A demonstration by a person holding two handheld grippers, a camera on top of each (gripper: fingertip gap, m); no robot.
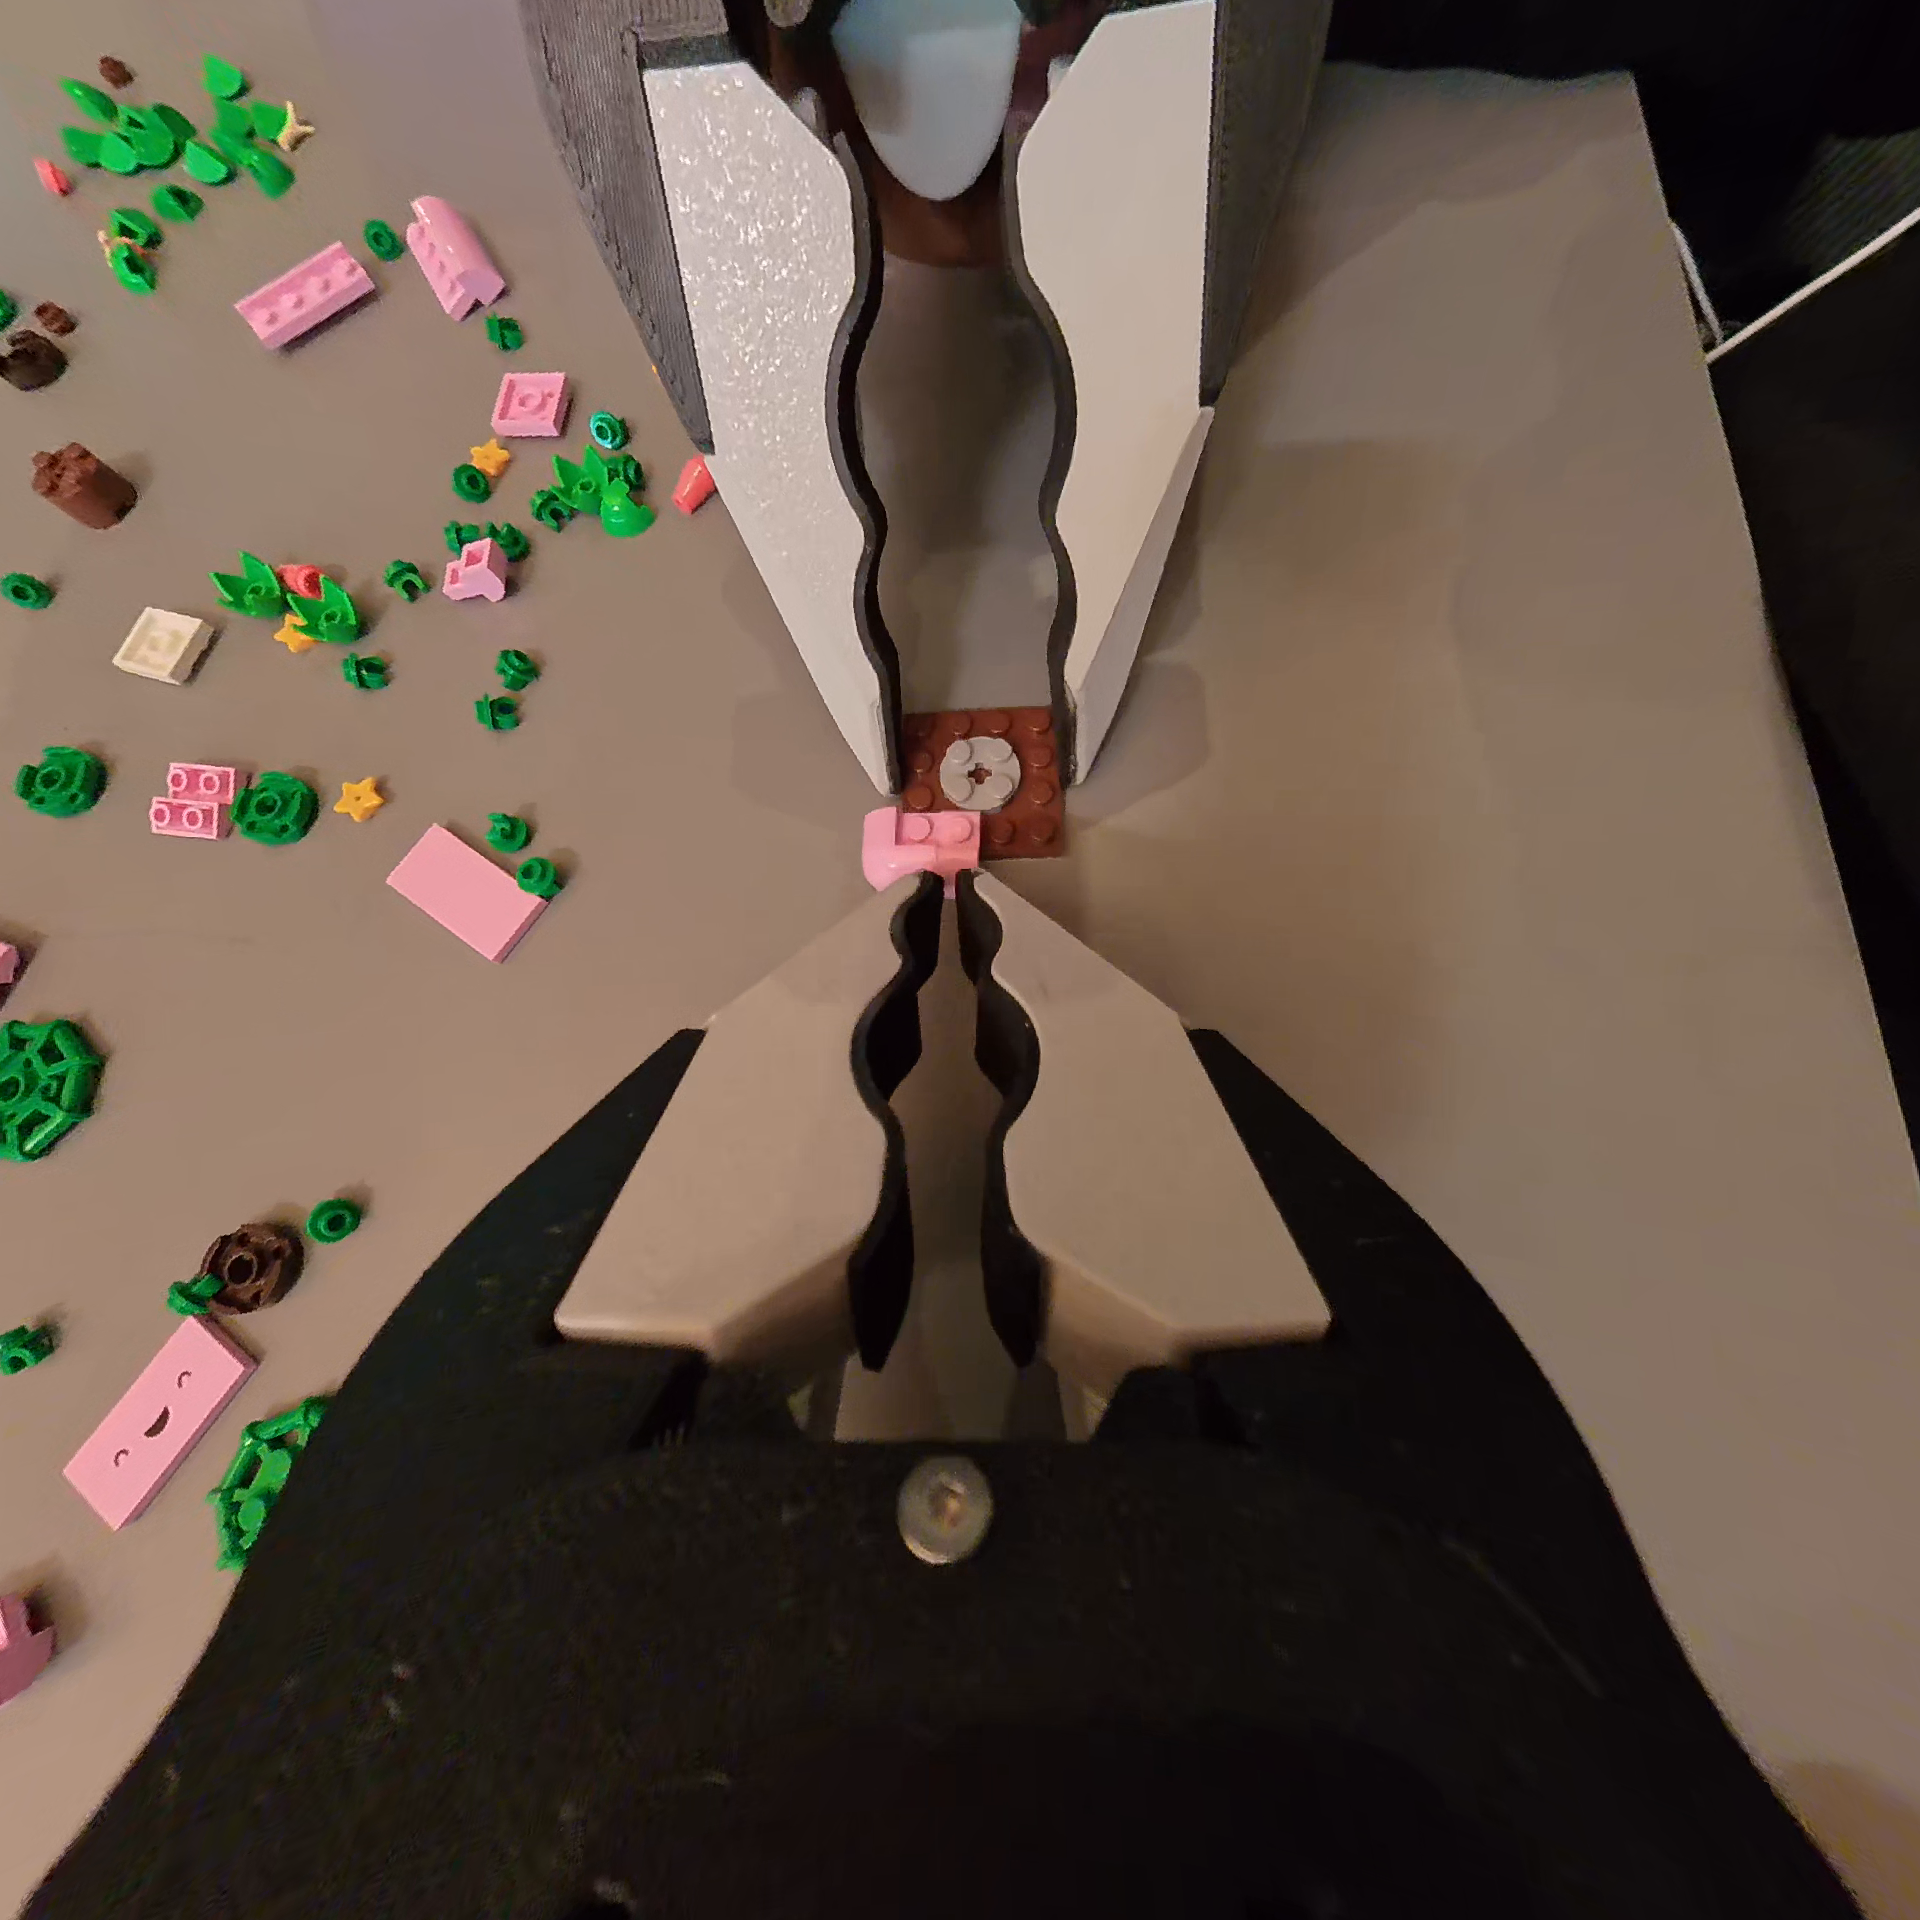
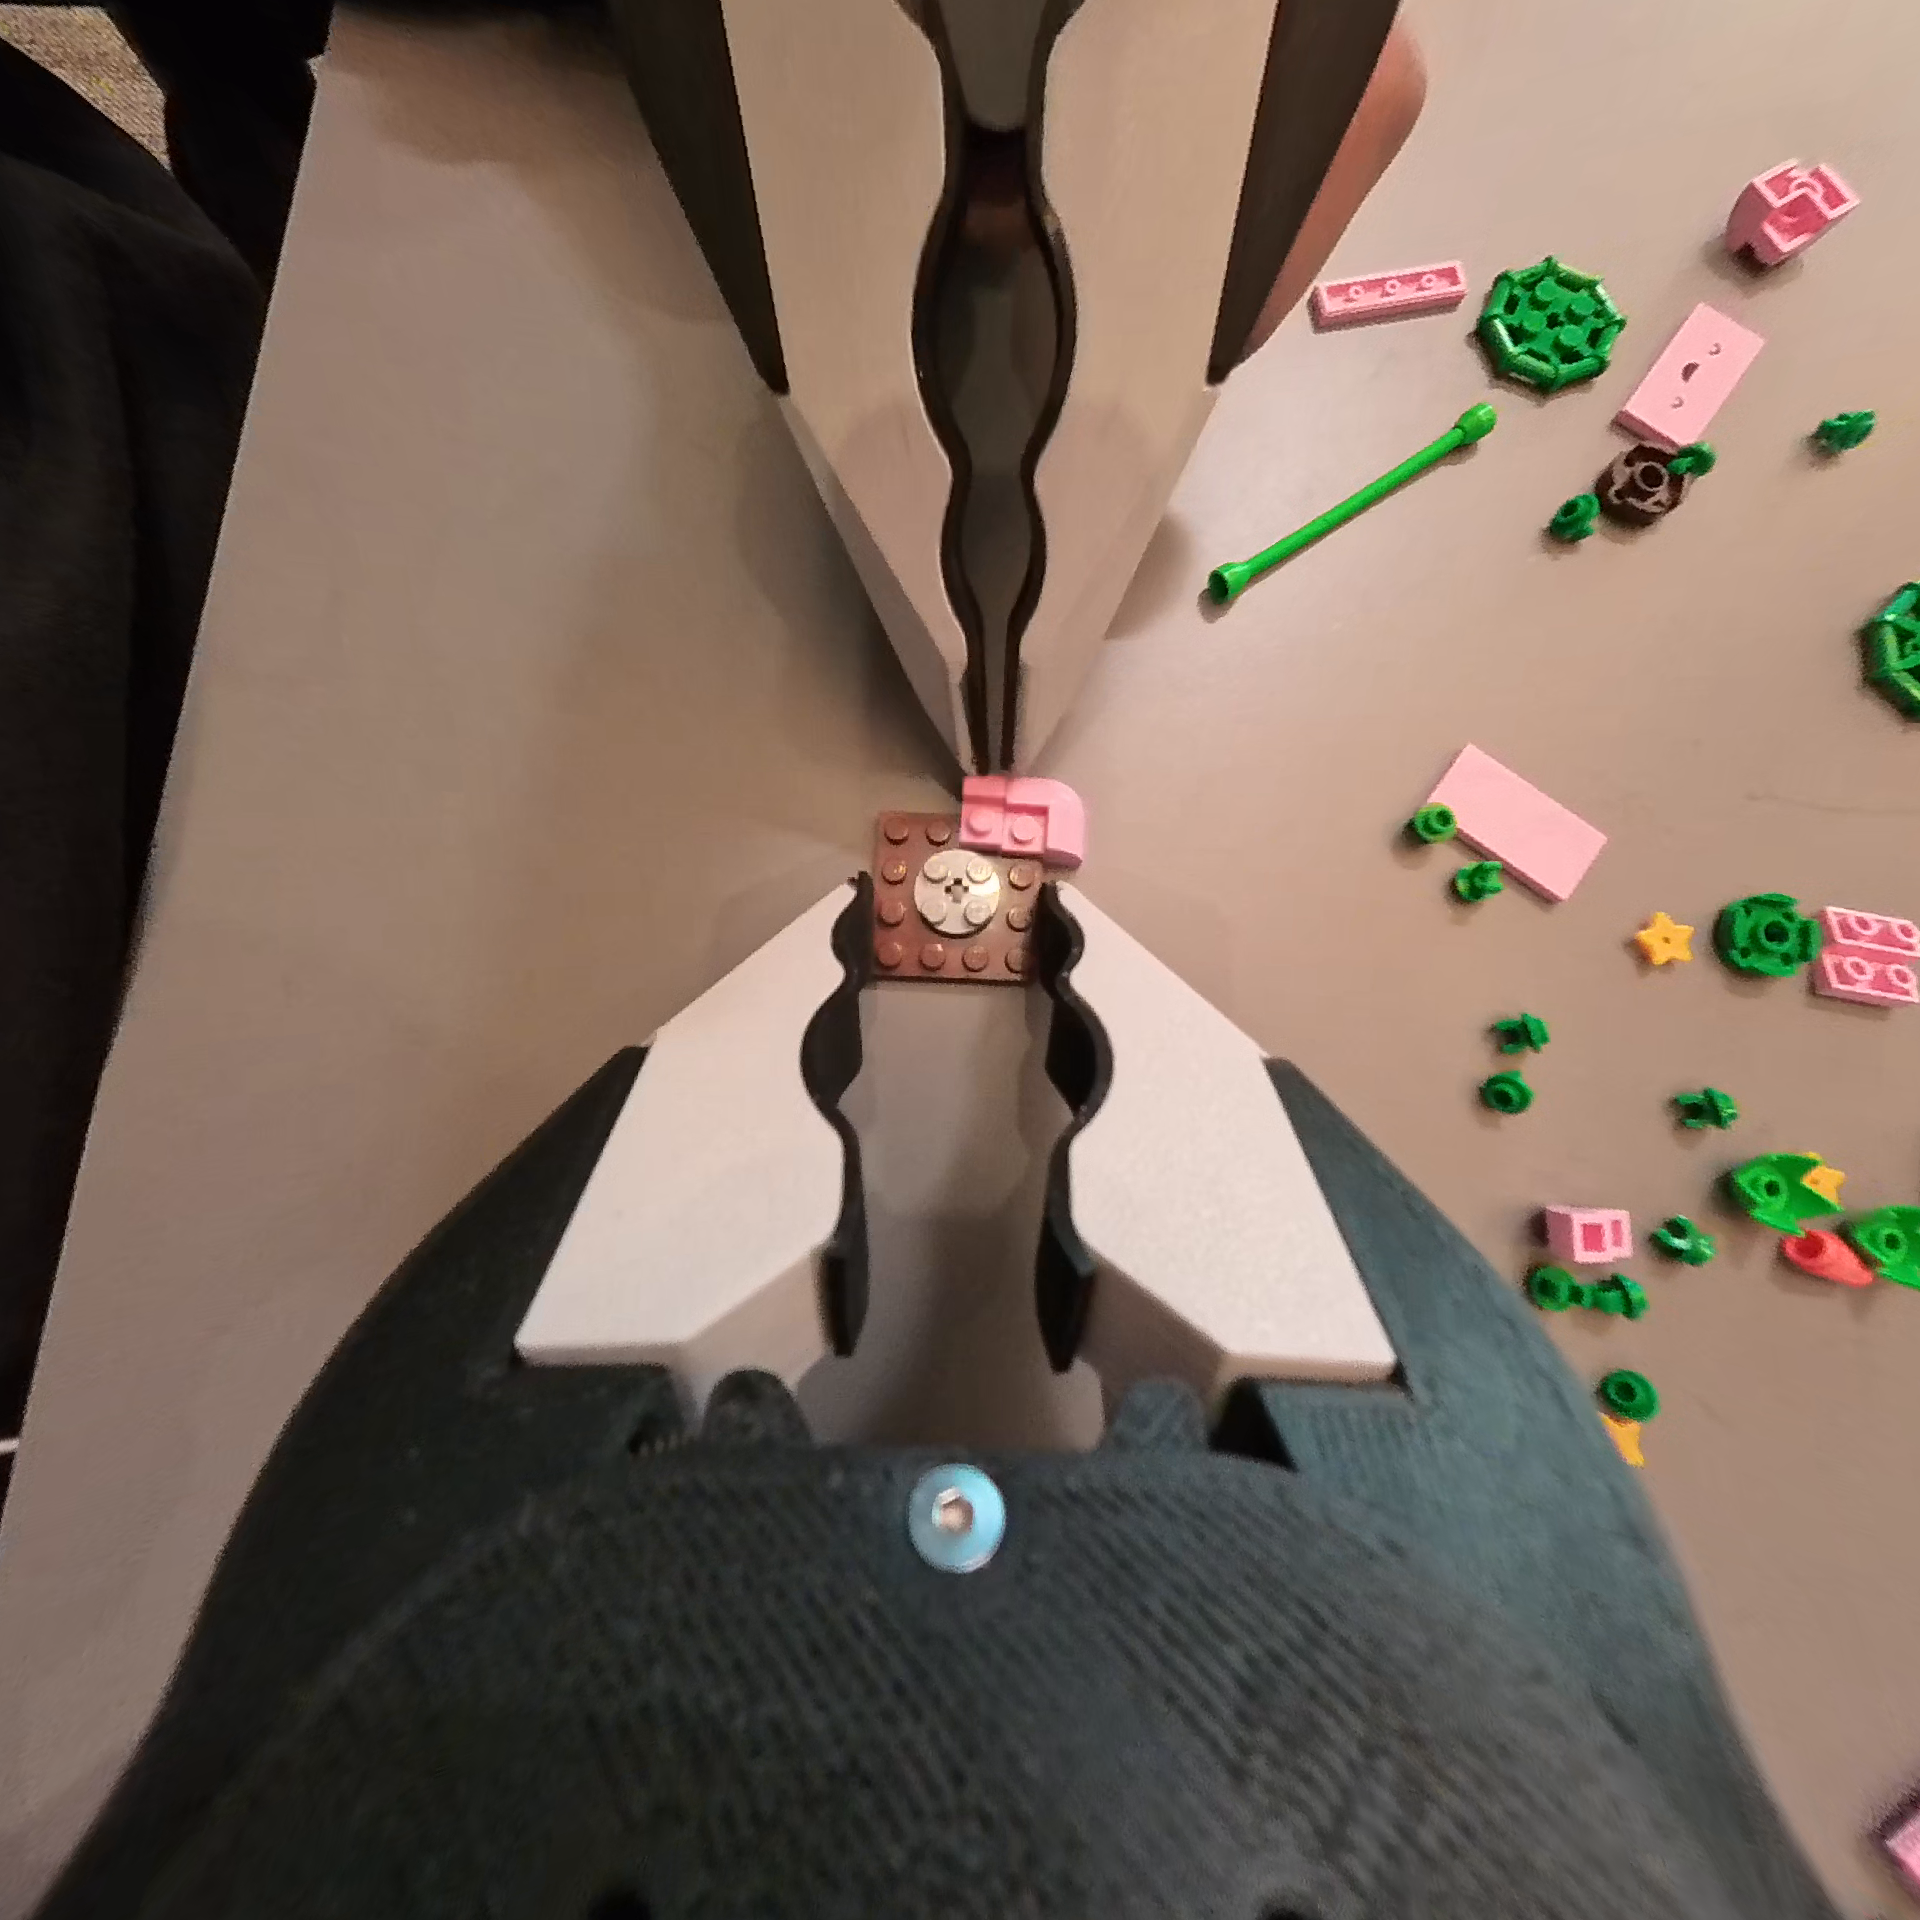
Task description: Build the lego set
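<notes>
You are working over a plain grey-beige counter (image 1: 1455, 727), matte and evenly lit, with soft shadows falling on it. Beyond its edge the surroundings are lying in darkness; a thin white line is crossing there.

Pink brick goes on the square brown studded plate (image 2: 954, 902)!
The plate lies flat, a round grey studded piece (image 2: 957, 886) at its centre; a small pink curved-end brick (image 2: 1023, 820) sits on one corner, overhanging the plate's edge. Loose green and pink pieces lie well apart.
</notes>
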